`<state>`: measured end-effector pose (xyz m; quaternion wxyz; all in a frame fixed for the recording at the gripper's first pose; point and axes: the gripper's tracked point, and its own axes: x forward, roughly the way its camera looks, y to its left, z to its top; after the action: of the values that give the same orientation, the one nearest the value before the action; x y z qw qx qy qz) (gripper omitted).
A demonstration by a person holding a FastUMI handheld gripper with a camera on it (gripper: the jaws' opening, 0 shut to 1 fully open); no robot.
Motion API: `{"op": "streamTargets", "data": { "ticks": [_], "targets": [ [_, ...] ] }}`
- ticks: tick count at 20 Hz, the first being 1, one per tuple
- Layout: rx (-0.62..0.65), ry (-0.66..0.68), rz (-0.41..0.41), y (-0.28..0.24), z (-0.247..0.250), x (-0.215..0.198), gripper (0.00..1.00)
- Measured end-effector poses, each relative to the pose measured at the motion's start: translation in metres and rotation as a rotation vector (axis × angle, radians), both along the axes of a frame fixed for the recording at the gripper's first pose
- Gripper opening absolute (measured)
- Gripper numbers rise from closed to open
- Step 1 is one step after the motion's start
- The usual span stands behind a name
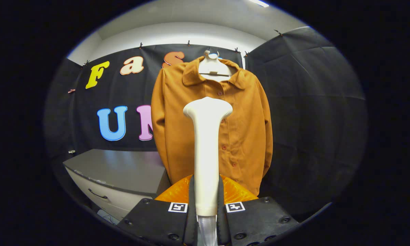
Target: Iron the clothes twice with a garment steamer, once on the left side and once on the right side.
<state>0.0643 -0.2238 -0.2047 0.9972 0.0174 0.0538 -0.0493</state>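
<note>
We see a grey table (122, 169) with a drawer low to the left against the black booth wall. Our tool (206, 205) grips the white garment steamer (206, 150) upright, both fingers pressing its handle. Its head hides part of the orange shirt (246, 130) hanging beyond on a white hanger (213, 66).

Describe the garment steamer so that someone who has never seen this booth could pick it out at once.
Start at the orange shirt hanging on a white hanger against the black cloth wall. Right in front of its button line stands the garment steamer, its handle clamped between the fingers of the hand-held gripper. It is the one cream-white, upright wand with a wide flat head.
</note>
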Motion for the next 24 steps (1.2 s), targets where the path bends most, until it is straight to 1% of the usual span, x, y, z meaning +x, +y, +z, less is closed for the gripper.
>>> {"op": "streamTargets", "data": {
  "ticks": [5,8,10,12,16,19,24],
  "targets": [
    [-0.034,-0.136,0.034,0.001,0.087,0.004,0.25],
    [-0.031,-0.168,0.054,0.0,0.116,0.01,0.26],
    [-0.026,-0.196,0.032,-0.011,0.127,0.016,0.26],
    [-0.016,-0.203,0.009,-0.024,0.128,0.022,0.25],
    [-0.011,-0.178,-0.011,-0.055,0.118,0.042,0.26],
    [-0.026,-0.191,-0.022,-0.08,0.115,0.061,0.25],
    [0.014,-0.181,-0.005,-0.105,0.102,0.087,0.26]
  ]
}}
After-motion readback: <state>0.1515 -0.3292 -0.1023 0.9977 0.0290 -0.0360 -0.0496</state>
